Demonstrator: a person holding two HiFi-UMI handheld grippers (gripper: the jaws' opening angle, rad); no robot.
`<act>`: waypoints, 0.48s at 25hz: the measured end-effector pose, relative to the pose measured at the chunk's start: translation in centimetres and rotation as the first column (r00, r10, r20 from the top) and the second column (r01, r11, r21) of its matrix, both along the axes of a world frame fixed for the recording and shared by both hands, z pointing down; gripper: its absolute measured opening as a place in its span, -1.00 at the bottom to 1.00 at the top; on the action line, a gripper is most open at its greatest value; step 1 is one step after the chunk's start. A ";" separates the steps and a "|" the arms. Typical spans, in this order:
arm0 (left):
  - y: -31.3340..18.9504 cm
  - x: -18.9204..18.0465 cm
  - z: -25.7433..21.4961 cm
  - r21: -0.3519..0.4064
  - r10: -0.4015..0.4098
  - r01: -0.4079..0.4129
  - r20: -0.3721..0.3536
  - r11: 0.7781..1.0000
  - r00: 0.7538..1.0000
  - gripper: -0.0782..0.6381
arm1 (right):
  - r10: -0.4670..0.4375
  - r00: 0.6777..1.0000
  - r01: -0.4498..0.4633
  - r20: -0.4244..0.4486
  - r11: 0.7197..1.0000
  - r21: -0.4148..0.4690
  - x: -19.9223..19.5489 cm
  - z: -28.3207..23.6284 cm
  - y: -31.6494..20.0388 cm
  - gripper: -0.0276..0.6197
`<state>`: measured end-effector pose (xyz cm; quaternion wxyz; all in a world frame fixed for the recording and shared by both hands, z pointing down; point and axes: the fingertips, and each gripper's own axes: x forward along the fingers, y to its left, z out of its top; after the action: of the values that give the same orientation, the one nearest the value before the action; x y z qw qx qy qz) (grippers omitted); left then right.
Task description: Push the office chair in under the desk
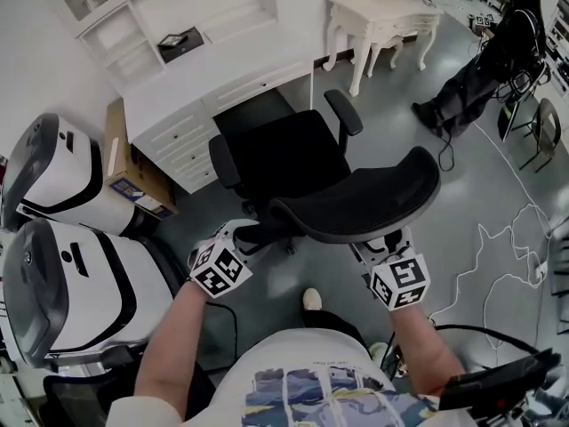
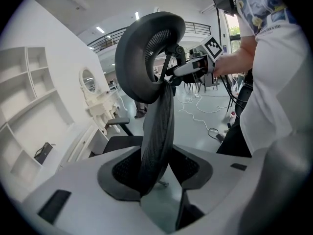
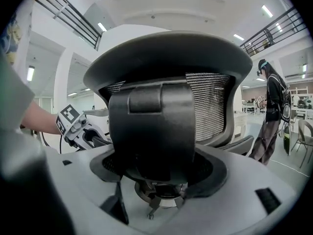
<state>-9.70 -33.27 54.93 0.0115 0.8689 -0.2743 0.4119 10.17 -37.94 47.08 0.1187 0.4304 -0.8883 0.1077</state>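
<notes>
The black office chair [image 1: 284,158] faces the white desk [image 1: 178,92], its seat just in front of the dark knee space [image 1: 253,109]. Its curved mesh backrest [image 1: 364,198] is nearest me. My left gripper [image 1: 253,231] is shut on the backrest's left edge; in the left gripper view the mesh edge [image 2: 157,131] stands upright between the pads [image 2: 117,175]. My right gripper [image 1: 378,238] sits under the backrest's right side. In the right gripper view it is shut on the black back support [image 3: 151,131], which fills the gap between its jaws.
Two large white-and-black machines [image 1: 71,265] and a cardboard box [image 1: 124,163] stand at the left of the chair. A white ornate table [image 1: 382,20] is at the back. A person in dark clothes [image 1: 480,69] stands at the far right. Cables [image 1: 498,247] trail on the grey floor.
</notes>
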 end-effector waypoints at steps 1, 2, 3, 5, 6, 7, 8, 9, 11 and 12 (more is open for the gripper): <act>-0.4 -0.3 0.0 0.001 -0.008 0.008 0.000 1.000 1.000 -0.25 | -0.003 1.000 0.003 0.000 1.000 0.000 -0.3 0.0 -0.5 0.17; -0.9 -0.6 0.1 0.000 -0.016 0.016 0.000 1.000 1.000 -0.25 | -0.006 1.000 0.006 0.000 1.000 -0.001 -0.6 0.0 -0.9 0.17; -1.3 -0.8 0.1 -0.002 -0.021 0.021 0.002 1.000 1.000 -0.24 | -0.009 1.000 0.009 -0.001 1.000 -0.001 -0.9 0.0 -1.4 0.17; -2.0 -1.2 0.1 -0.008 -0.027 0.027 0.006 1.000 1.000 -0.24 | -0.015 1.000 0.015 -0.003 1.000 -0.001 -1.3 0.0 -2.2 0.17; -2.4 -1.5 0.1 -0.010 -0.032 0.032 0.008 0.999 0.999 -0.24 | -0.019 1.000 0.019 -0.005 1.000 0.000 -1.6 0.0 -2.6 0.17; -2.7 -1.8 0.2 -0.010 -0.037 0.037 0.010 0.999 0.999 -0.24 | -0.022 1.000 0.022 -0.006 1.000 0.001 -1.8 0.0 -2.9 0.17; -3.1 -2.1 0.2 -0.011 -0.044 0.044 0.012 0.999 0.999 -0.23 | -0.024 1.000 0.024 -0.007 1.000 0.002 -2.1 0.0 -3.3 0.17; -3.5 -2.3 0.2 -0.012 -0.049 0.050 0.013 0.999 0.999 -0.23 | -0.025 1.000 0.025 -0.007 1.000 0.002 -2.3 0.0 -3.7 0.17; -4.4 -2.7 0.2 -0.014 -0.058 0.058 0.017 0.998 0.998 -0.23 | -0.025 1.000 0.025 -0.006 1.000 0.003 -2.7 0.0 -4.6 0.17; -4.8 -2.9 0.2 -0.015 -0.062 0.062 0.019 0.998 0.998 -0.23 | -0.026 1.000 0.026 -0.006 1.000 0.003 -2.9 0.0 -5.0 0.17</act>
<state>-12.58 -38.07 55.14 0.0286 0.8559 -0.2980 0.4217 7.29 -42.95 47.08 0.1223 0.4192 -0.8937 0.1035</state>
